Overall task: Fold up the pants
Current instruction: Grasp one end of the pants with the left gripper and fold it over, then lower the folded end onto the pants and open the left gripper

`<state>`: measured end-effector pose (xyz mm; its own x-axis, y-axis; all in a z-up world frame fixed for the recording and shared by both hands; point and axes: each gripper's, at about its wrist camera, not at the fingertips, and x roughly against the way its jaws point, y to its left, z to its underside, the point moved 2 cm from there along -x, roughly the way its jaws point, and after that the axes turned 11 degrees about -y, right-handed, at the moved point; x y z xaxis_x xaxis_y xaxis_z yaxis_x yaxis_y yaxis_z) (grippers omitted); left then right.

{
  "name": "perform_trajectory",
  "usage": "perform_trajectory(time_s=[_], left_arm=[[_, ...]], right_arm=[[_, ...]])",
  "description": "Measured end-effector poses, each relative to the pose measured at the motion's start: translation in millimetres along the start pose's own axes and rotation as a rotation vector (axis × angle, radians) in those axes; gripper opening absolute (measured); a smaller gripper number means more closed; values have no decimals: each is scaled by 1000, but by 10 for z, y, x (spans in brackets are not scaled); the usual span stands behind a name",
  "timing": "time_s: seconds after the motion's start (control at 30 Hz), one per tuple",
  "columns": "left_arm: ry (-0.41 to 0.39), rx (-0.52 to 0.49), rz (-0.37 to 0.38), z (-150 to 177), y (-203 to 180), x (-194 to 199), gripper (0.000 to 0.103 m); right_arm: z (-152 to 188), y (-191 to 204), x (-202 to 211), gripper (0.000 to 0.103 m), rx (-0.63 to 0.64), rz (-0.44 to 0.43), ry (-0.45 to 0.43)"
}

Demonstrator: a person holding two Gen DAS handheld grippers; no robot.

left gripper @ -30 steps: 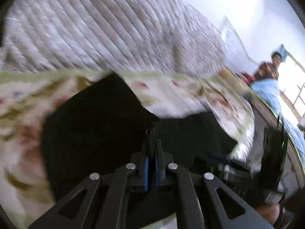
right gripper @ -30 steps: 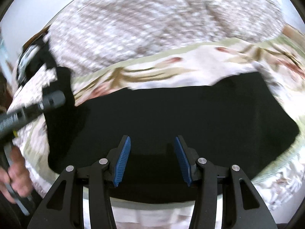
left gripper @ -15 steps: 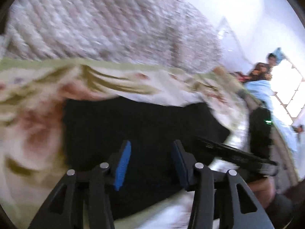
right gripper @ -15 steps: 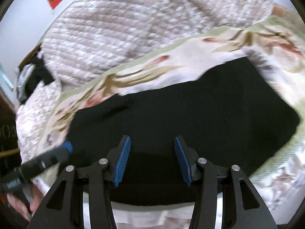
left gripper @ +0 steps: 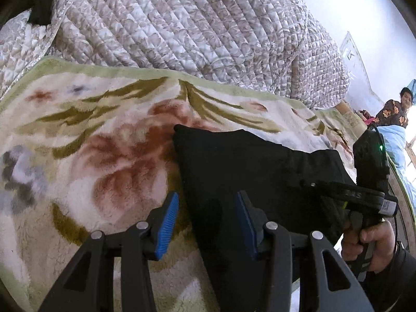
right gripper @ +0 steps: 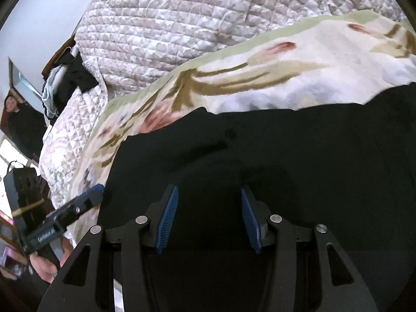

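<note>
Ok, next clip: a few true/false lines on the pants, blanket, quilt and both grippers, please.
1. The pants are black. True.
2. The pants lie on bare wood. False: they lie on a floral blanket.
3. The left gripper is clamped on the pants. False: its jaws stand apart, nothing pinched.
4. A quilt is heaped behind the blanket. True.
5. The right gripper is over the pants, jaws apart. True.

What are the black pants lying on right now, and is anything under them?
The black pants lie on the floral blanket, which spreads out around them, with a quilted bedspread behind it. Whatever sits directly beneath the pants is covered and cannot be seen.
</note>
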<state>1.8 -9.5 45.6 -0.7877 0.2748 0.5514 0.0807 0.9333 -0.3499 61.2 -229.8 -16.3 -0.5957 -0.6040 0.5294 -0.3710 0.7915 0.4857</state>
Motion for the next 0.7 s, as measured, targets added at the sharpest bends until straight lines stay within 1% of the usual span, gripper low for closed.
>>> perform_trajectory(time_s=[0.03, 0.1, 0.17, 0.2, 0.23, 0.27, 0.3, 0.33, 0.37, 0.4, 0.43, 0.53, 0.57, 0.63, 0.7], left_arm=[[0, -1, -1, 9, 0, 4, 48], [-1, -7, -5, 9, 4, 16, 48], [-5, -12, -4, 11, 10, 31, 48], [-5, -12, -5, 13, 16, 31, 48], [-4, -12, -6, 11, 16, 16, 48], [-1, -10, -6, 13, 19, 16, 48], [2, -9, -6, 15, 15, 11, 48], [2, -9, -4, 18, 13, 14, 48], [-1, -13, -5, 19, 8, 22, 48], [-5, -18, -7, 18, 2, 27, 48], [-7, -23, -8, 12, -4, 30, 48], [-17, -24, -8, -17, -29, 20, 48], [-19, -25, -5, -23, -43, 15, 48], [-23, -31, 10, -32, -92, -1, 48], [-22, -41, 24, -48, -163, -52, 48]], right_arm=[[4, 9, -13, 2, -4, 0, 10], [16, 19, 49, 3, -8, 10, -5], [16, 38, 241, 2, -19, -8, -66], [17, 20, 284, 2, -23, -2, -80], [43, -35, 280, 2, -23, 34, -72], [74, -102, 216, 3, -25, 70, -43], [123, -196, 146, 3, -57, 80, -13], [114, -225, 170, 3, -93, 61, -33], [99, -225, 185, 5, -99, 61, -37], [73, -210, 217, 7, -85, 82, -52], [50, -200, 259, 12, -66, 107, -76], [-18, -188, 358, 13, -57, 122, -120], [-44, -156, 406, 13, -42, 122, -143], [-84, -64, 465, 13, -1, 83, -169], [-98, 54, 411, 13, 47, 48, -156]])
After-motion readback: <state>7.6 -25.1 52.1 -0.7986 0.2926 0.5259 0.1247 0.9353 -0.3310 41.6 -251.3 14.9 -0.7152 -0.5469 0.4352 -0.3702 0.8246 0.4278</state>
